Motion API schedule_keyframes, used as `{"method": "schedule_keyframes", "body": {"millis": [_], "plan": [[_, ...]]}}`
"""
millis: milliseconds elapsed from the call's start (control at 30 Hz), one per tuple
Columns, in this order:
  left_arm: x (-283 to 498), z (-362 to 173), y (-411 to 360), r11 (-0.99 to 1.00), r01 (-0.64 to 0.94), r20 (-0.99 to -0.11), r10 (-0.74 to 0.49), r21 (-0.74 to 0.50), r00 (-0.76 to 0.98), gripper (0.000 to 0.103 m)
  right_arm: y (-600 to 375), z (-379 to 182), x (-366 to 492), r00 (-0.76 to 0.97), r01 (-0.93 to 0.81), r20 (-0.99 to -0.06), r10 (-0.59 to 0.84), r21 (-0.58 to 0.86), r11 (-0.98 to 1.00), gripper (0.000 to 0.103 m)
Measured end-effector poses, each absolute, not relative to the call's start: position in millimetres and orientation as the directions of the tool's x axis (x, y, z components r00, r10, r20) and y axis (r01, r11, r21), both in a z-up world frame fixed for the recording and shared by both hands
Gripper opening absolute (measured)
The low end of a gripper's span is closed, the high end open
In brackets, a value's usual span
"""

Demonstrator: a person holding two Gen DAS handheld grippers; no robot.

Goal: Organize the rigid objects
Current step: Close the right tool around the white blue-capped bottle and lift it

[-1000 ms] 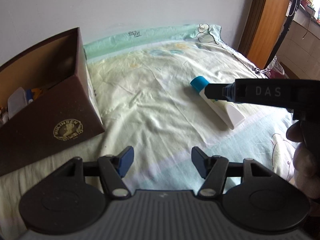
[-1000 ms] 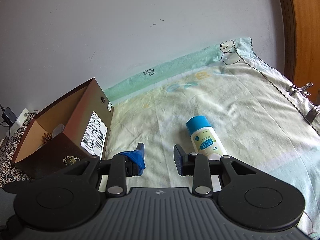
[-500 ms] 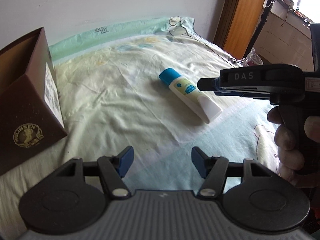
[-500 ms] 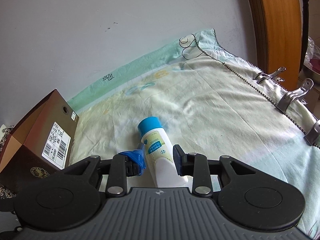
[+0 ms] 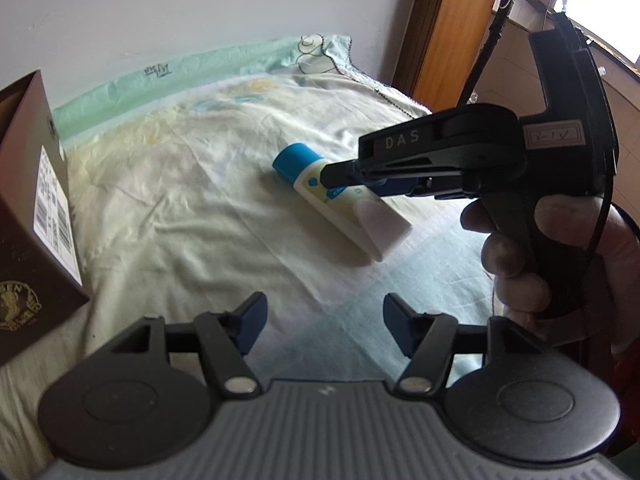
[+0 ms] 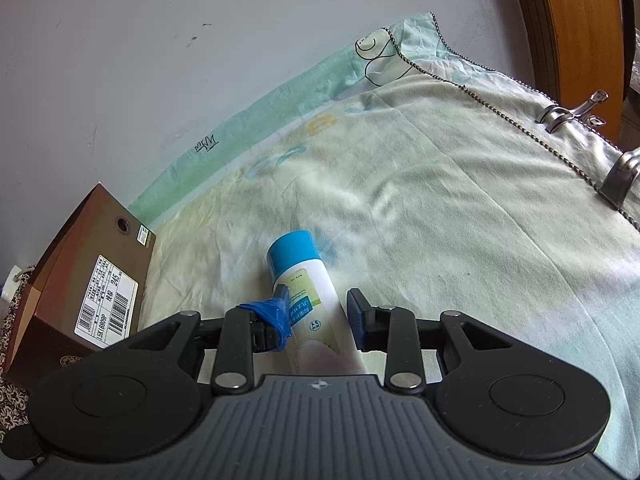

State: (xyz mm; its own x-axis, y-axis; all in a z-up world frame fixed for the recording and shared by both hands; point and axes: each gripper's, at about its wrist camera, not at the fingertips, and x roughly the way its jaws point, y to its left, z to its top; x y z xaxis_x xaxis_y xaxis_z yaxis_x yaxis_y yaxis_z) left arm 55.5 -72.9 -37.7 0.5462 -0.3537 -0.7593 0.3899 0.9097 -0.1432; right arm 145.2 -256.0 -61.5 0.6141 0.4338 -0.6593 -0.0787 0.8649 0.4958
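A white tube with a blue cap [image 6: 306, 280] lies on the bedsheet, cap pointing away. My right gripper [image 6: 318, 312] is open with the tube's body between its two fingers; the left finger touches or nearly touches it. In the left wrist view the tube [image 5: 340, 204] lies mid-bed with the right gripper [image 5: 340, 176] over it. My left gripper [image 5: 322, 320] is open and empty, low over the sheet, short of the tube. A brown shoebox [image 6: 80, 292] stands at the left, also seen in the left wrist view [image 5: 32, 216].
The pale yellow-green bedsheet [image 6: 440, 200] covers the bed up to a grey wall. Metal clips [image 6: 568, 114] hold the sheet's right edge. A wooden door frame [image 5: 448, 28] stands at the far right.
My right gripper has moved forward over the tube, which now sits between its fingers. The left gripper has swung right, so the box has slid to the view's left edge.
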Motion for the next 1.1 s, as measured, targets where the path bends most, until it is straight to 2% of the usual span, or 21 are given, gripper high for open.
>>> {"method": "schedule_keyframes", "body": {"millis": [367, 700, 800, 1100], "plan": [[60, -37, -69, 0.906, 0.399, -0.750, -0.360, -0.140, 0.554, 0.066, -235, -69, 137, 0.499, -0.104, -0.636, 0.588, 0.630, 0.769, 0.012], [76, -45, -61, 0.917, 0.390, -0.762, -0.310, -0.082, 0.568, 0.066, -206, -63, 128, 0.461, -0.216, -0.657, 0.596, 0.568, 0.794, 0.012], [82, -48, -60, 0.919, 0.387, -0.765, -0.302, -0.076, 0.569, 0.066, -203, -61, 130, 0.464, -0.223, -0.669, 0.580, 0.546, 0.808, 0.015], [97, -54, -56, 0.920, 0.377, -0.769, -0.316, -0.107, 0.556, 0.048, -210, -69, 140, 0.455, -0.160, -0.644, 0.615, 0.620, 0.768, 0.016]]}}
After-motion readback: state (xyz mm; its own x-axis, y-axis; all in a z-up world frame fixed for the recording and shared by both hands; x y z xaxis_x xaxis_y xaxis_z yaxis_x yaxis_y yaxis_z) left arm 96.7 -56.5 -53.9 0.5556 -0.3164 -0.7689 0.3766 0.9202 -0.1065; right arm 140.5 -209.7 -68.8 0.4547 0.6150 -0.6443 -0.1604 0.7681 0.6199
